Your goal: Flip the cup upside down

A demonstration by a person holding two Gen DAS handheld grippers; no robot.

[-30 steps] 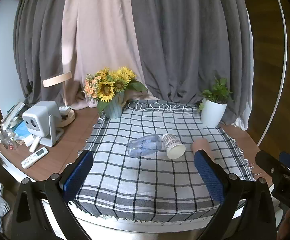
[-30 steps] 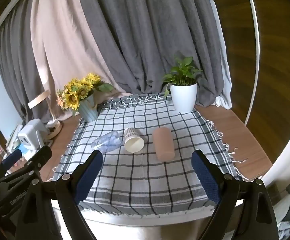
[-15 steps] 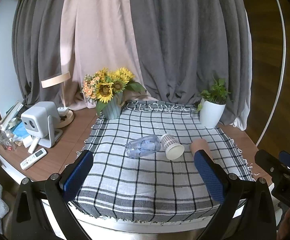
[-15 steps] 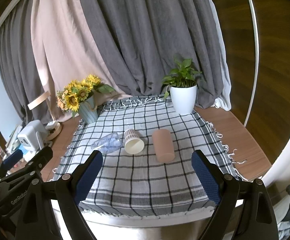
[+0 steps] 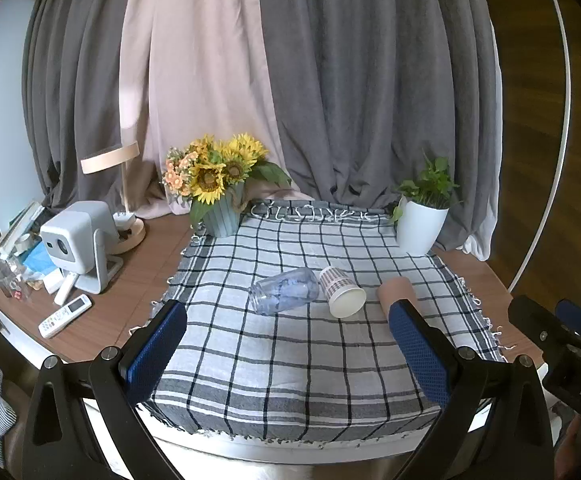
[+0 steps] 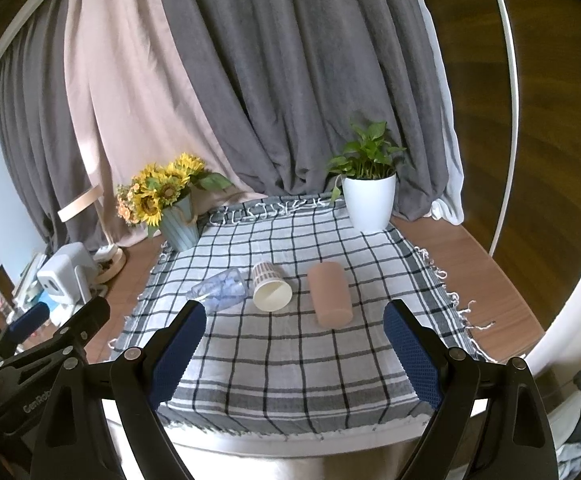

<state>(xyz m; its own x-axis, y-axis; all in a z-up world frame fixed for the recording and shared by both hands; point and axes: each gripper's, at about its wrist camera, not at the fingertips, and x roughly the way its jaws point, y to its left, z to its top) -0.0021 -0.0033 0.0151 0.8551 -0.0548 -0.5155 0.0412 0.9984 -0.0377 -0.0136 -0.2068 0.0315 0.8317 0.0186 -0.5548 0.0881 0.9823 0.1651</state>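
Three cups lie on their sides in a row on the checked cloth: a clear plastic cup, a white paper cup with a dotted band with its mouth toward me, and a tan cup, partly hidden by my left gripper's right finger. They also show in the right wrist view: clear cup, paper cup, tan cup. My left gripper is open and empty, near the cloth's front edge. My right gripper is open and empty, also short of the cups.
A sunflower vase stands at the cloth's back left and a white potted plant at the back right. A projector, a lamp, a remote and small items sit on the wooden table at left. Curtains hang behind.
Both views have shifted very slightly; the cups have not moved and both grippers stay open.
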